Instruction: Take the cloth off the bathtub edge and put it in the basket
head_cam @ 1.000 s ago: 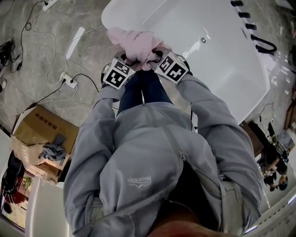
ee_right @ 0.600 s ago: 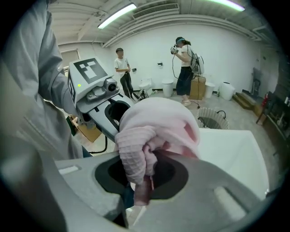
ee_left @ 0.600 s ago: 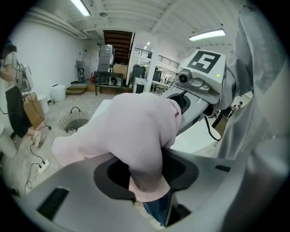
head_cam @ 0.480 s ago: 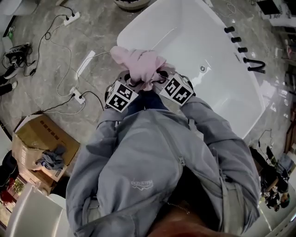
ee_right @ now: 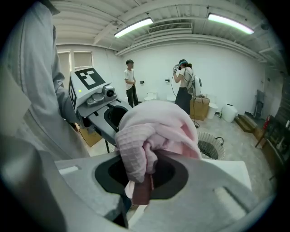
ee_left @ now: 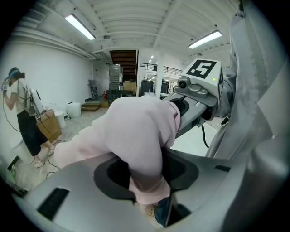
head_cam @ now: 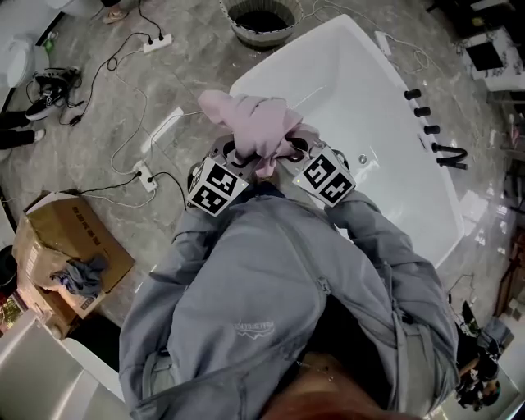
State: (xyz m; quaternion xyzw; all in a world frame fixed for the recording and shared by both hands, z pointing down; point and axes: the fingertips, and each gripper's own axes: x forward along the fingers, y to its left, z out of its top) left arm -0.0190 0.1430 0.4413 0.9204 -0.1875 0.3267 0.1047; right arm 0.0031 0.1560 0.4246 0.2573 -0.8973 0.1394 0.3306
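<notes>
A bunched pink cloth [head_cam: 256, 123] hangs in the air over the near end of the white bathtub [head_cam: 385, 156], off its edge. Both grippers hold it from below. My left gripper [head_cam: 236, 154] is shut on the cloth's left side, with pink folds [ee_left: 136, 131] filling its jaws. My right gripper [head_cam: 291, 149] is shut on the right side, a ribbed fold [ee_right: 136, 149] pinched between its jaws. The round woven basket [head_cam: 261, 20] stands on the floor beyond the tub's end, also seen in the right gripper view [ee_right: 210, 142].
A cardboard box [head_cam: 57, 246] holding a grey rag sits on the floor at left. Power strips [head_cam: 146, 176] and cables lie across the marble floor. Black taps [head_cam: 426, 123] line the tub's far rim. People [ee_right: 183, 86] stand in the background.
Both grippers have kept their hold on the cloth. The view has swung: the tub has moved right and down, and the basket has come into sight at the top.
</notes>
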